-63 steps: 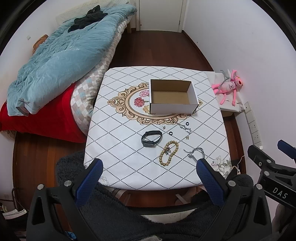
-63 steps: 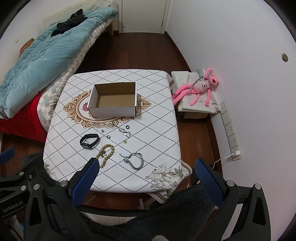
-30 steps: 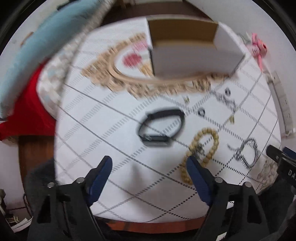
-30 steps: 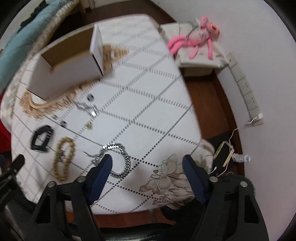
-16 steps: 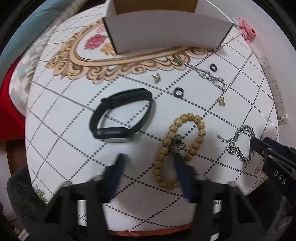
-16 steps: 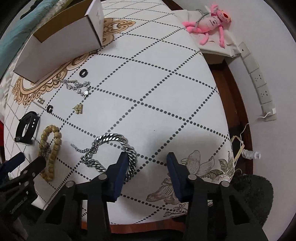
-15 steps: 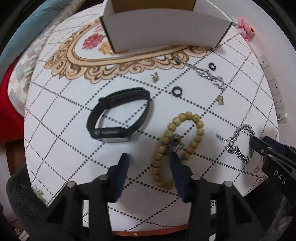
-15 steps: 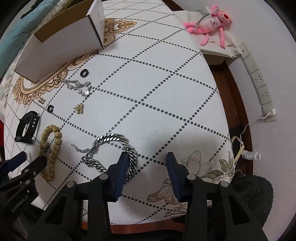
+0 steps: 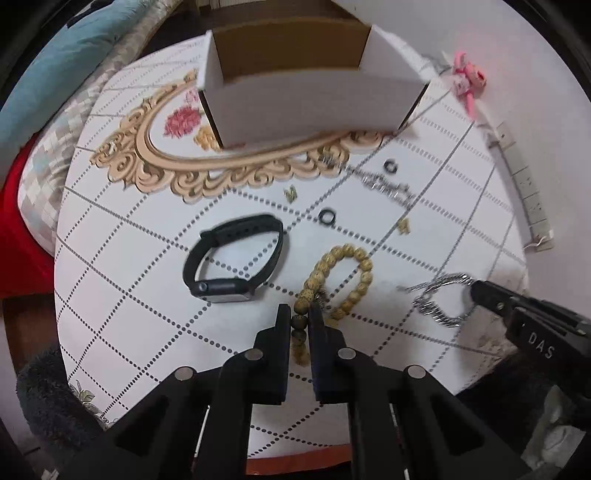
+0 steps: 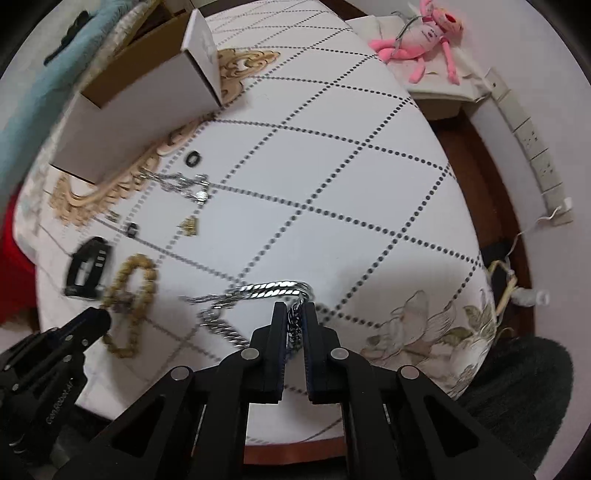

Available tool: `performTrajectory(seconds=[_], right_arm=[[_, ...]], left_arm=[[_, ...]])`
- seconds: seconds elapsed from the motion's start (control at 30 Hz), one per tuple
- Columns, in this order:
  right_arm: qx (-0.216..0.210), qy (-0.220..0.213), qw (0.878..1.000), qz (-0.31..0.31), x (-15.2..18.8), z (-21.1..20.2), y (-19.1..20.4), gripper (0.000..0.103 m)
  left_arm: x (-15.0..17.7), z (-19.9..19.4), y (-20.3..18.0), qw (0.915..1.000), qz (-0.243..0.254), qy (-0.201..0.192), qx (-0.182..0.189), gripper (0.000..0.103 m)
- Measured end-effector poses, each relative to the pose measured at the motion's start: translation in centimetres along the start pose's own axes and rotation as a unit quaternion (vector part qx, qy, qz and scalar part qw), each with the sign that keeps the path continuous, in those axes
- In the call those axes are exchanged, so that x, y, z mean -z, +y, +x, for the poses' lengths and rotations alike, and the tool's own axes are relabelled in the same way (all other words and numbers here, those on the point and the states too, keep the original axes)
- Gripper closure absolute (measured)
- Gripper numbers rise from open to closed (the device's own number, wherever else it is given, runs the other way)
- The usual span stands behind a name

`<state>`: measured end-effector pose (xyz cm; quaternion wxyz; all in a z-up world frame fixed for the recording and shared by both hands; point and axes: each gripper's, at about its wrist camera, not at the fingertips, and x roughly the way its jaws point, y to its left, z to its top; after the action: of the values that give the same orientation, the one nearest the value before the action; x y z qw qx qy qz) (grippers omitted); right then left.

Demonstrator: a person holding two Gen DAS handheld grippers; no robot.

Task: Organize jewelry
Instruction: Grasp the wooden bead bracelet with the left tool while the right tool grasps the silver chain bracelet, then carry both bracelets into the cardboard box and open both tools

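Observation:
My left gripper (image 9: 299,321) is shut on the near end of the wooden bead bracelet (image 9: 354,277), whose loop lies on the tablecloth ahead of it. A silver chain bracelet (image 10: 258,290) is pinched at its right side by my right gripper (image 10: 294,314), which is shut on it. The right gripper (image 9: 480,291) also shows at the chain bracelet (image 9: 432,306) in the left wrist view. A black smart band (image 9: 232,258), two black rings (image 9: 327,217), a thin silver chain (image 9: 384,182) and small gold charms (image 9: 291,192) lie loose. An open white cardboard box (image 9: 314,99) stands behind them.
The white diamond-patterned tablecloth (image 10: 332,177) drops off at the near and right edges. A bed with a blue quilt (image 9: 48,74) is to the left. A pink plush toy (image 10: 424,26) lies on a low stand at the right, by wall sockets (image 10: 532,140).
Both grippers came down over the table and their jaws went from wide apart to shut, the left on the bead bracelet, the right on the silver chain bracelet.

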<state>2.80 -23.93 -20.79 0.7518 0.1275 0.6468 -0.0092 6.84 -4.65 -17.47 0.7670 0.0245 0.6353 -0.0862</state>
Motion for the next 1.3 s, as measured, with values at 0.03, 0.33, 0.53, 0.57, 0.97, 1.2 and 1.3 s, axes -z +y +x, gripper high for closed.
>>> performTrajectory(seconds=[0.03,0.33,0.53,0.57,0.97,1.2,1.3], right_arm=[[-0.008,-0.004,1.0,0.001,0.0,-0.5,0.2,0.095],[-0.06,-0.048,0.997,-0.008,-1.5,-5.5,1.6,0.095],[-0.092,-0.092,0.991,-0.029,-5.3,-10.2,3.2,0.095],[-0.095,-0.098,0.99,-0.034,-6.0,-10.8,3.5,0.095],[-0.119,-0.13,0.981,-0.08,-17.4,-13.6,9.2,0.095],[-0.109,-0.086,0.986,-0.088,-21.4,-9.0,11.3,0.095],[-0.111,-0.061,0.988,-0.089,-22.6,-6.8,11.7,0.094]], left_arm=[[-0.3,-0.7,0.1,1.0,-0.001,-0.005,0.004,0.096],[-1.8,-4.1,0.5,0.9982,-0.006,-0.047,0.037,0.096],[-5.9,-8.3,0.8,0.994,-0.005,-0.093,0.057,0.096],[-6.9,-8.9,1.0,0.9931,-0.005,-0.102,0.058,0.096],[-18.2,-7.8,3.3,0.9928,-0.013,-0.108,0.052,0.096],[-20.8,-3.6,4.1,0.9971,-0.019,-0.067,0.03,0.095],[-21.2,-2.7,4.8,0.997,-0.035,-0.065,0.02,0.093]])
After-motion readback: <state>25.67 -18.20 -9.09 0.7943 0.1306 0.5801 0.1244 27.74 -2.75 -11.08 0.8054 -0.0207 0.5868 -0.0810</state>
